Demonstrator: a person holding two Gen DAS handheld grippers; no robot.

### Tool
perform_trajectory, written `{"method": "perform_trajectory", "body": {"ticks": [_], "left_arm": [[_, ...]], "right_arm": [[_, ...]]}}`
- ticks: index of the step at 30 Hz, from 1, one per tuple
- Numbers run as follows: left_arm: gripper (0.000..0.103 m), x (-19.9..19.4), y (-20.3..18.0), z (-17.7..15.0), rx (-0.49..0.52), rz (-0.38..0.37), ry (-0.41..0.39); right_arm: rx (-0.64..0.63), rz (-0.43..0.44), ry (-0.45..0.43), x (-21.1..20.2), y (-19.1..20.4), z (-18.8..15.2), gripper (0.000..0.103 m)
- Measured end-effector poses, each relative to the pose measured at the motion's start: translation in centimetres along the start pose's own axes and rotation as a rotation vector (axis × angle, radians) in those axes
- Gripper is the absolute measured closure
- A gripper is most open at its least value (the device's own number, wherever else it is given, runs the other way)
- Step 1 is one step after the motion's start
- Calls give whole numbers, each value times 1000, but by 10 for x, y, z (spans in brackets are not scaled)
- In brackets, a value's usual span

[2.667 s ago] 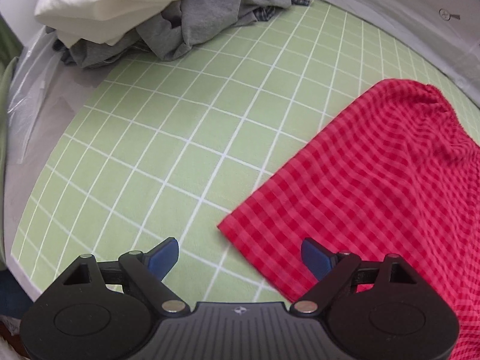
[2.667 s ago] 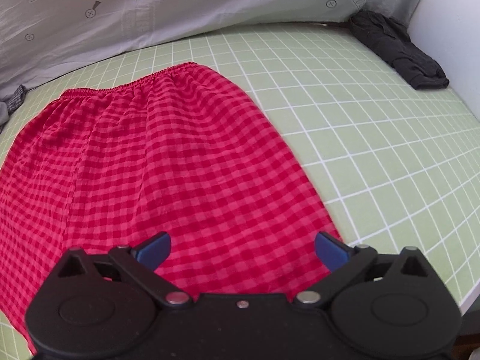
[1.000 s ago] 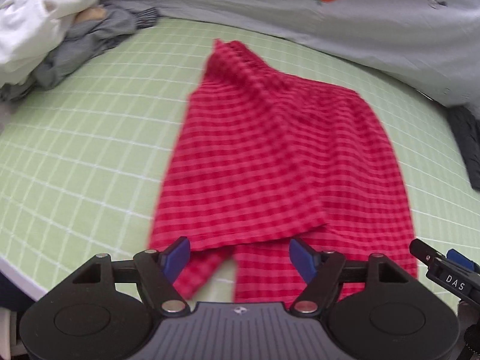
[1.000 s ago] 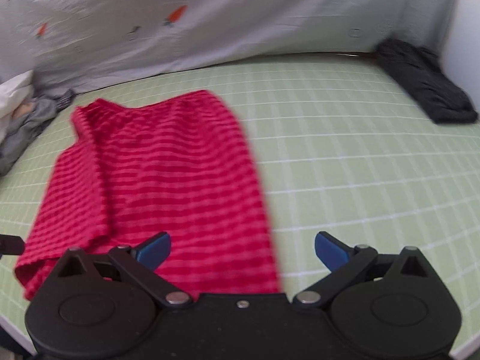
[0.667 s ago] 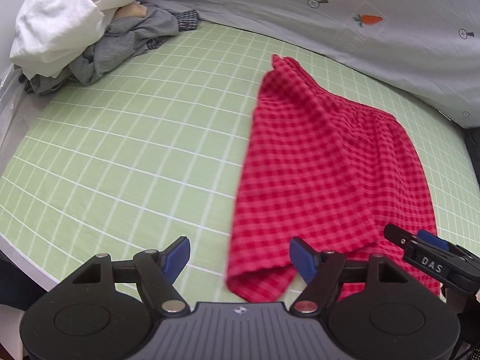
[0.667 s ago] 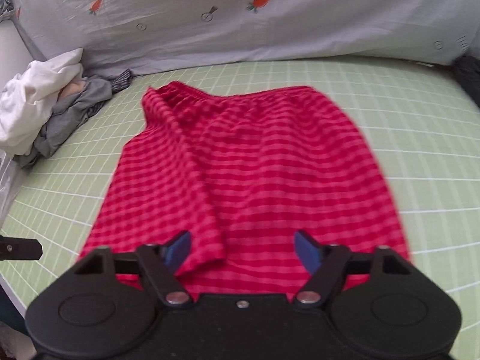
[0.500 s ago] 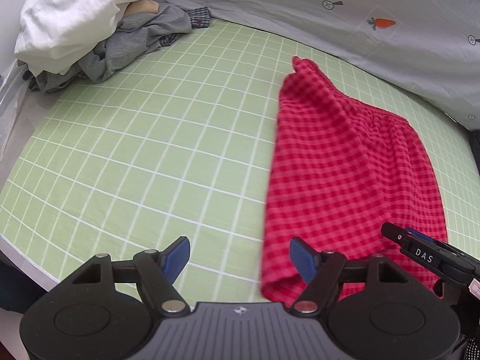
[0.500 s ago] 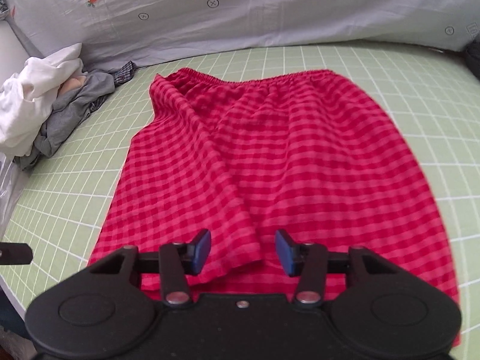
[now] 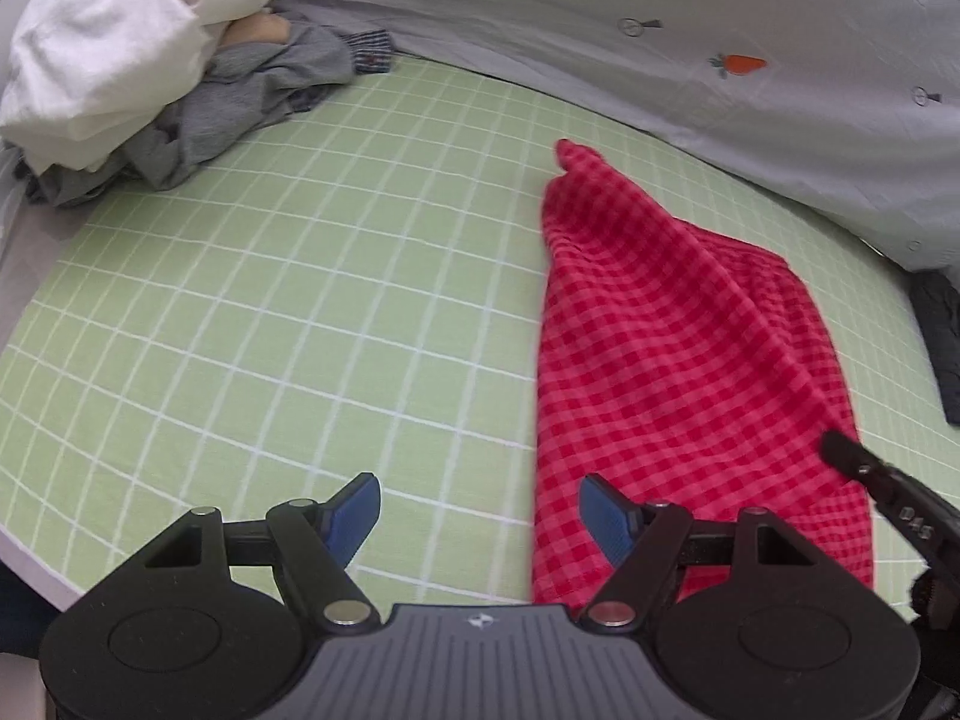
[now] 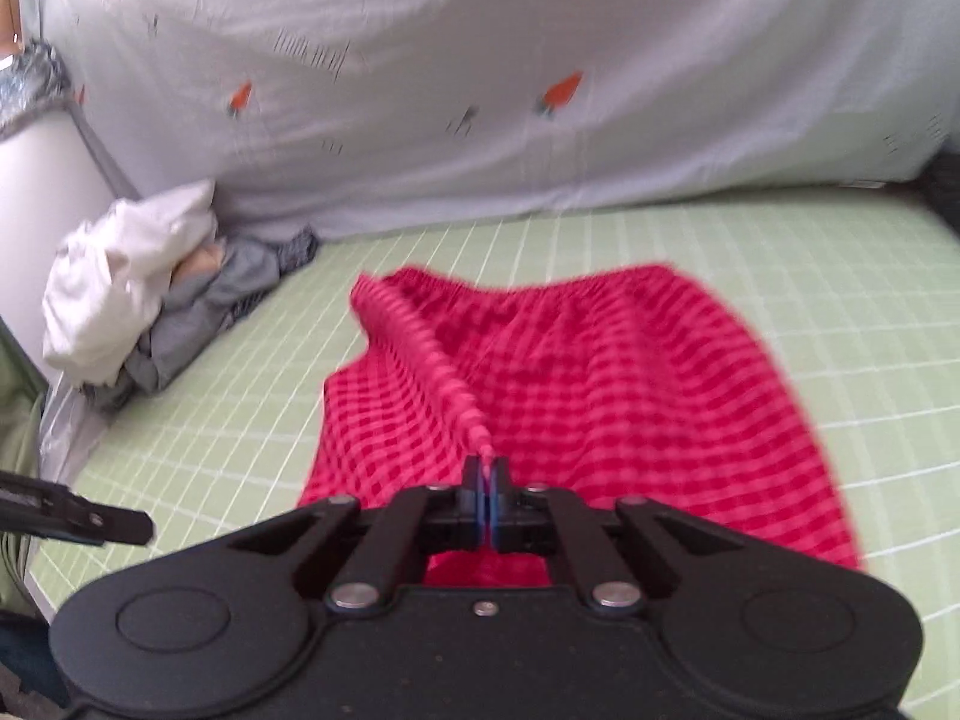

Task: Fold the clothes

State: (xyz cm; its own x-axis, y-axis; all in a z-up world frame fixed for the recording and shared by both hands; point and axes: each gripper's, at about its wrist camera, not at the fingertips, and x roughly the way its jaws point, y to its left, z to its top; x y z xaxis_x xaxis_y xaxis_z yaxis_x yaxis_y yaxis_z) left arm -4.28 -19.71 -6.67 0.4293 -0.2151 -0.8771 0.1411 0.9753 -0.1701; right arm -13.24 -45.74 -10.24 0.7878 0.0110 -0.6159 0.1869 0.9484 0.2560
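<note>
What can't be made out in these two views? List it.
- Near hem of the red checked shorts: left wrist view, covered by the left gripper body.
- Weave of the shorts: right wrist view, motion blur.
- Which layer the right gripper pinches: its shut fingers hide it.
- Dark garment: left wrist view, cut off by the frame edge.
- Pile of clothes: garments tangled, individual pieces unclear.
</note>
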Motion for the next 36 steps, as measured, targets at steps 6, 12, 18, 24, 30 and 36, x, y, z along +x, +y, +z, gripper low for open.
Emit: {"method": "perform_trajectory", "body": {"ticks": [6,12,18,24,30,36], "left_arm": [[29,6,-47,-13,52,-39,26],[29,15,-73,-31,48,-17,71],[28,24,-83,-28,7,14,84],[23,25,-95,-7,12,33,62],[23,44,-98,23,-2,48,46],[23,72,-106,65,8,72,47]], "right_arm": [[83,-209,20,-54,-64,-16,101],[106,-347,281,-30,-120,-62,100],[-8,-344,197,-35,-112,-44,42],[-32,-292,145,-18,-110,-18,10],[-75,-234,108,6,-107,5,0],[-78,-224,77,45,-121,40,0]]}}
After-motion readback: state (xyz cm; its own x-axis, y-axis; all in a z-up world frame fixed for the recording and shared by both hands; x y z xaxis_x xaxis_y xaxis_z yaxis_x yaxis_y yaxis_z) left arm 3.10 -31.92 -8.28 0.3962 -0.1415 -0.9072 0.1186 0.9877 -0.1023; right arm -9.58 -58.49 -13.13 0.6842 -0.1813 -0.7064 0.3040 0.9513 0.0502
